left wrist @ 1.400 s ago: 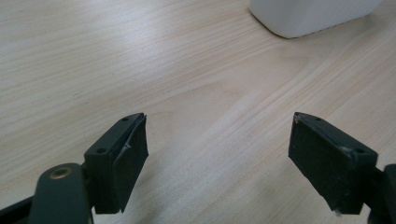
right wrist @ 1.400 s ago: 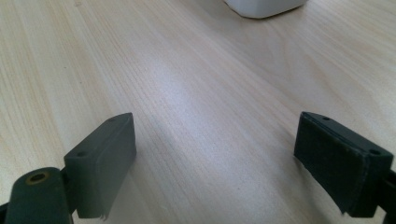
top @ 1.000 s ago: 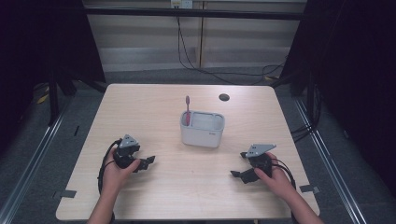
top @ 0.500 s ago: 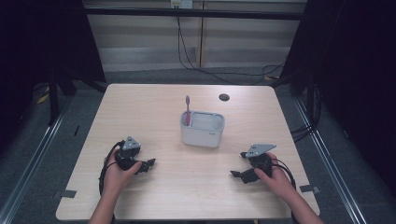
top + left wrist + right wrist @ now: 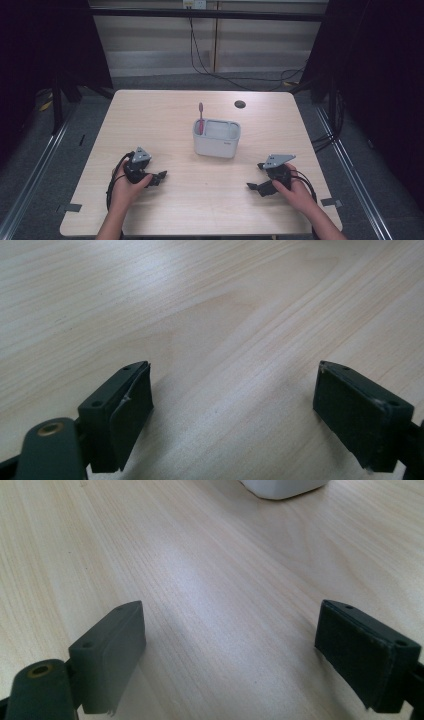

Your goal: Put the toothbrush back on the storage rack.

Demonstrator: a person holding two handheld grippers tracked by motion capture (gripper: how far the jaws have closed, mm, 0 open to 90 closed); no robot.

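Observation:
A white rectangular holder (image 5: 217,138) stands at the middle of the wooden table (image 5: 165,107), with a pink toothbrush (image 5: 201,118) upright in its left compartment. My left gripper (image 5: 159,178) rests low on the table at the front left, open, with bare wood between its jaws (image 5: 232,410). My right gripper (image 5: 256,178) rests at the front right, also open and holding nothing (image 5: 230,650). The bottom edge of the holder (image 5: 282,487) shows at the top of the right gripper view. Both grippers lie well in front of the holder.
A small dark round hole (image 5: 240,104) sits near the table's far right edge. Black cables (image 5: 112,182) loop from each gripper across the front of the table. Dark curtains and floor rails flank the table on both sides.
My left gripper has shifted slightly toward the front of the table. The right gripper, holder and toothbrush have not moved.

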